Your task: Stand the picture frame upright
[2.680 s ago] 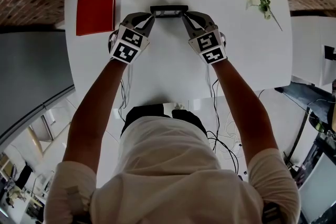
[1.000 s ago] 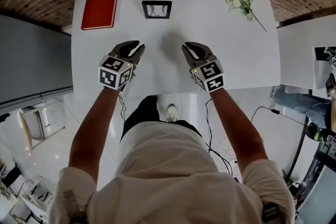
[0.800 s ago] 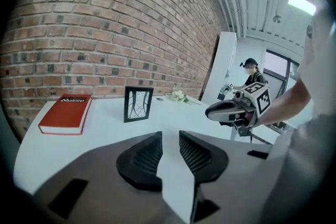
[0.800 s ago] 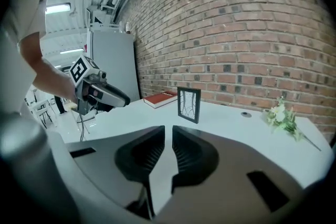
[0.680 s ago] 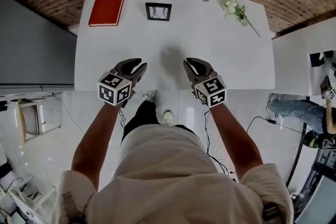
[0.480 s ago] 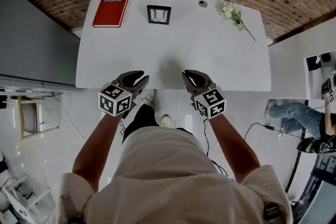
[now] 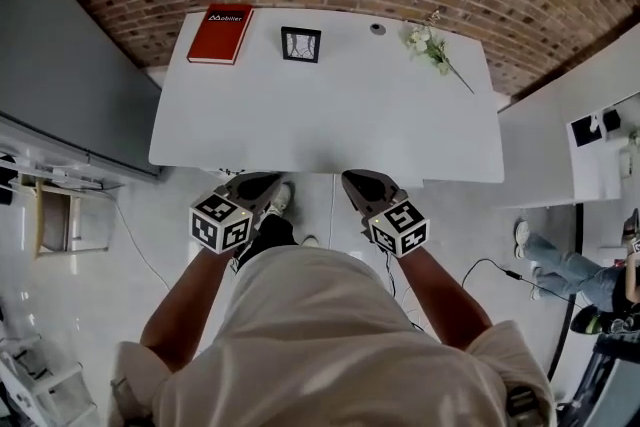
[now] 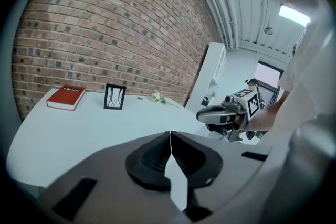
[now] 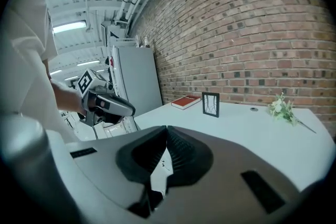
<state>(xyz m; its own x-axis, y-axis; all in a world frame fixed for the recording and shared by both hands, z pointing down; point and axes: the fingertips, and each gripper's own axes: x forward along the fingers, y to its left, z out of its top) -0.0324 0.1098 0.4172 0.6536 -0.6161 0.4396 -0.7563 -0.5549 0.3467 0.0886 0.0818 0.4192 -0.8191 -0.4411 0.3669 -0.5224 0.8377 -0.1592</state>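
The black picture frame (image 7: 301,44) stands upright near the far edge of the white table (image 7: 330,130), facing me; it also shows in both gripper views (image 8: 114,96) (image 9: 210,104). My left gripper (image 7: 268,181) hangs off the table's near edge, close to my body. Its jaws have just been closing, they now touch, and nothing is between them (image 8: 170,134). My right gripper (image 7: 352,180) is level with it on the right, jaws together and empty (image 9: 167,128). Each gripper sees the other (image 8: 223,114) (image 9: 107,105).
A red book (image 7: 220,33) lies at the table's far left corner. A white flower sprig (image 7: 428,43) lies at the far right, with a small round disc (image 7: 377,29) beside it. A brick wall runs behind the table. My feet stand under the near edge.
Both grippers let go of the frame and drew back from it, past the table's near edge toward my body. The frame stays standing. The table looks farther away.
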